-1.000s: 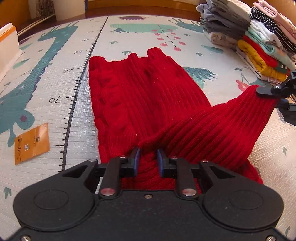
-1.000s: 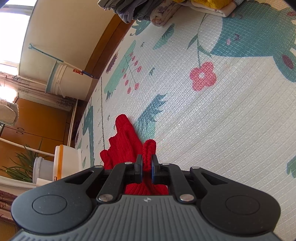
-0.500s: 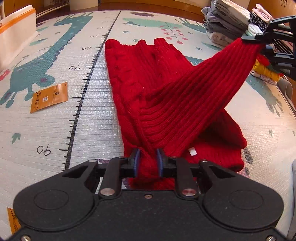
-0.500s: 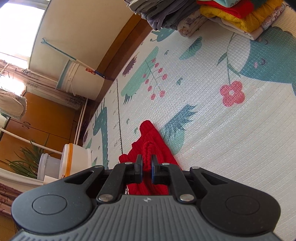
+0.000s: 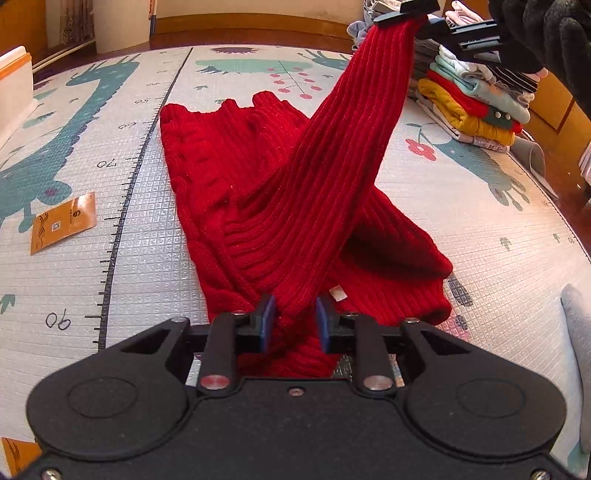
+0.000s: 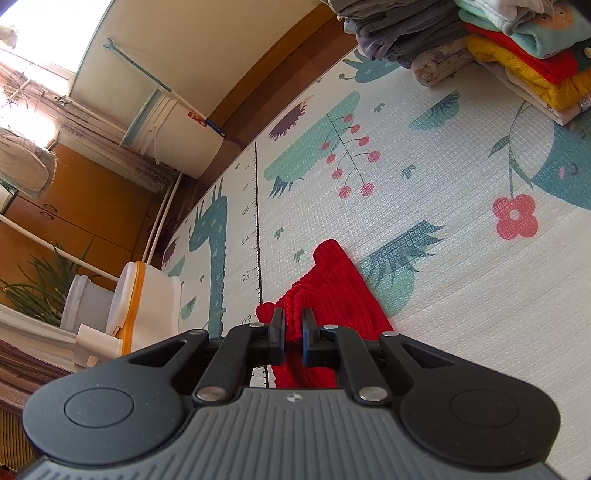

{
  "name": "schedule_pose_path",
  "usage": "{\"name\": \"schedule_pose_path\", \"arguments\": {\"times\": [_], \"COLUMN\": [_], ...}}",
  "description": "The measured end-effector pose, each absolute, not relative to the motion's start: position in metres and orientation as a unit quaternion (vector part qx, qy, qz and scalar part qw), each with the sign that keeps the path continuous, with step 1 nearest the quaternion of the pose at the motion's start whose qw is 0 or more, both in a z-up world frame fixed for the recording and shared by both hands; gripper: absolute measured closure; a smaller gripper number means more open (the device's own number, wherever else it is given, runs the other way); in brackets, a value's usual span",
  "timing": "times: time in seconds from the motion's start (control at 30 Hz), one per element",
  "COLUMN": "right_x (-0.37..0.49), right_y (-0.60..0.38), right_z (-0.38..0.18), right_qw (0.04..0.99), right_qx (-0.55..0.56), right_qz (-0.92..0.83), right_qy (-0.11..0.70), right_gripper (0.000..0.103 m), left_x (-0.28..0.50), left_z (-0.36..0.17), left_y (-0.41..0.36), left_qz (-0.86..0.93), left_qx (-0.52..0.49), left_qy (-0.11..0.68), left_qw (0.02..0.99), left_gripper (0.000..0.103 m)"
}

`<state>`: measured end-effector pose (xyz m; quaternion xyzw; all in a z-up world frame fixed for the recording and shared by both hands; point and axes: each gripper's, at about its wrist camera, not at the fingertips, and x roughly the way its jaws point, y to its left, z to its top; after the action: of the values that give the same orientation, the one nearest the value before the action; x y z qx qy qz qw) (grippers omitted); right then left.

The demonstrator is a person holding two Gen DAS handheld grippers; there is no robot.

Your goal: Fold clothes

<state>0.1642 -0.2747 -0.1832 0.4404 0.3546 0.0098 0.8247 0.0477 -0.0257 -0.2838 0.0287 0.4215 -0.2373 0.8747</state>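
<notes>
Left edge of the play mat [image 5: 155, 236]: a white bin with an orange band [image 5: 14, 85] sits at the far left corner, and an orange card [image 5: 62, 223] lies flat on the mat, well apart from the work. A printed ruler line [image 5: 125, 206] runs up the mat just left of the garment.

Red sweater [image 5: 236, 173]: body lies flat on the mat, middle of the left wrist view, left side roughly parallel to the ruler line. One sleeve [image 5: 343, 155] is lifted and pulled taut on a diagonal.

Left gripper [image 5: 293, 319]: low, near the mat, jaws partly closed with the near end of the sleeve knit pinched between the blue pads.

Right gripper [image 6: 293, 334]: raised high, jaws nearly closed on the sleeve cuff. In the left wrist view a gloved hand [image 5: 546, 33] carries it at top right.

Step in hand, as judged: laying the sleeve across the body. To do it well, keep the sleeve lightly taut, swing the cuff over the flat body and lower it so the ribs land straight, then let go of the cuff first. Ribbed knit stretches, so excess pull would likely drag the body askew.

Room: open mat on both sides of the sweater. Right side: stack of folded clothes [image 5: 476, 96] near the raised hand; keep the swing away from it. A grey cloth [image 5: 576, 332] sits at the near right edge.
</notes>
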Motion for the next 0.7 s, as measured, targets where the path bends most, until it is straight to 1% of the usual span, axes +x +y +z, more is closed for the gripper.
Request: {"name": "schedule_pose_path", "arguments": {"times": [0.13, 0.2, 0.53, 0.7], "right_x": [0.185, 0.196, 0.25, 0.28], "right_y": [-0.26, -0.252, -0.202, -0.171], "right_z": [-0.174, -0.17, -0.157, -0.162], "right_qw": [0.828, 0.832, 0.85, 0.857], "right_qx": [0.422, 0.41, 0.325, 0.276], "right_qz": [0.006, 0.006, 0.025, 0.031], "right_qy": [0.368, 0.375, 0.414, 0.434], "right_gripper": [0.093, 0.093, 0.093, 0.093], "left_x": [0.049, 0.047, 0.045, 0.052], "left_z": [-0.286, -0.288, -0.292, -0.295], "left_y": [-0.008, -0.001, 0.003, 0.018], "left_qz": [-0.247, -0.257, -0.287, -0.299], "left_qx": [-0.019, -0.039, -0.049, -0.091], "left_qy": [0.419, 0.418, 0.416, 0.425], "left_qw": [0.873, 0.87, 0.862, 0.849], "left_gripper": [0.082, 0.08, 0.079, 0.079]}}
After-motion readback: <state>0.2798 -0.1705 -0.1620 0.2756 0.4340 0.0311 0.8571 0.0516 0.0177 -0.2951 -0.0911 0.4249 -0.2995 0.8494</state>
